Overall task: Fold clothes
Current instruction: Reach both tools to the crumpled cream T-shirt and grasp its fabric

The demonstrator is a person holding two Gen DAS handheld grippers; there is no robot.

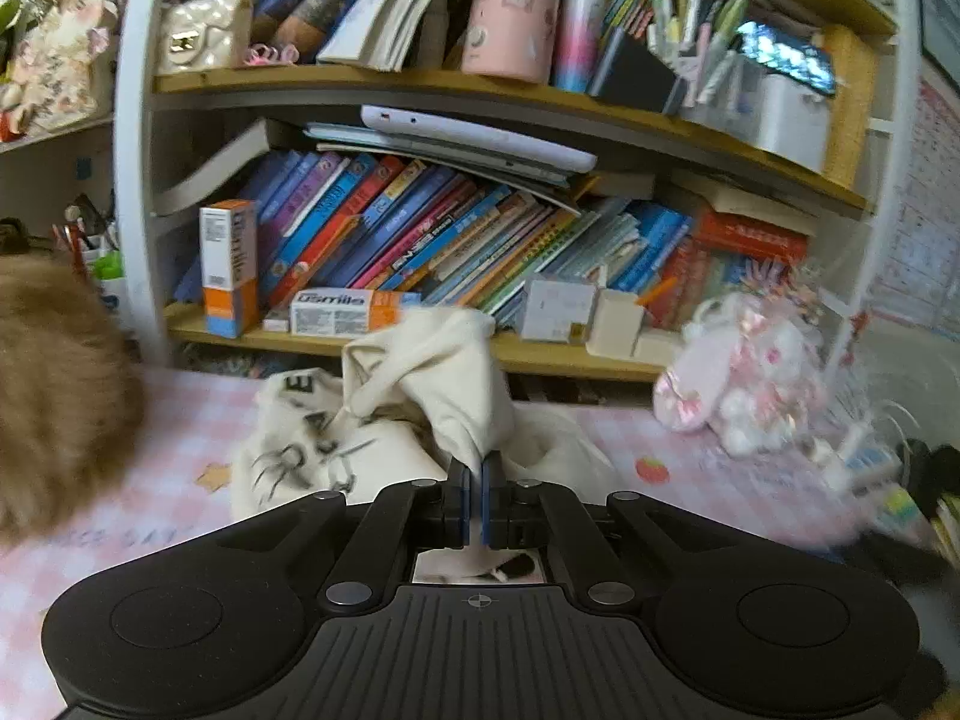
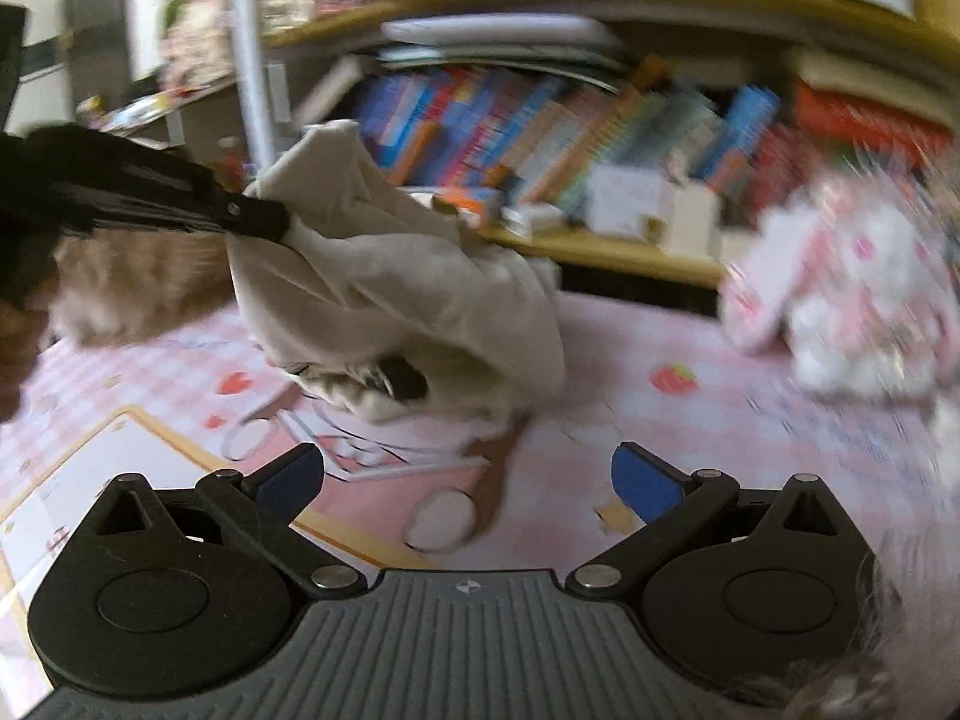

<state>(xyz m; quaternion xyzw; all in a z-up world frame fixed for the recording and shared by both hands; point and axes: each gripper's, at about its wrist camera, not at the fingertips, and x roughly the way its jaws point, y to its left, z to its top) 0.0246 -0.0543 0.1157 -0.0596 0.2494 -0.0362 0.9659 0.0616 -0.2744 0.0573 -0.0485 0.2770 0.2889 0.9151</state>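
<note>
A cream garment (image 1: 414, 384) with black print hangs bunched from my left gripper (image 1: 476, 474), whose blue pads are shut on a fold of it. The rest of the cloth droops onto the pink checked tabletop (image 1: 180, 420). In the right wrist view the same garment (image 2: 384, 282) is lifted off the table, pinched at its left by the left gripper (image 2: 282, 225). My right gripper (image 2: 468, 480) is open, low over the table, a little in front of the hanging cloth and holding nothing.
A bookshelf (image 1: 480, 360) full of books and boxes stands right behind the table. A fluffy orange animal (image 1: 54, 396) lies at the left. A pink and white plush toy (image 1: 744, 384) sits at the right. The right wrist view is blurred.
</note>
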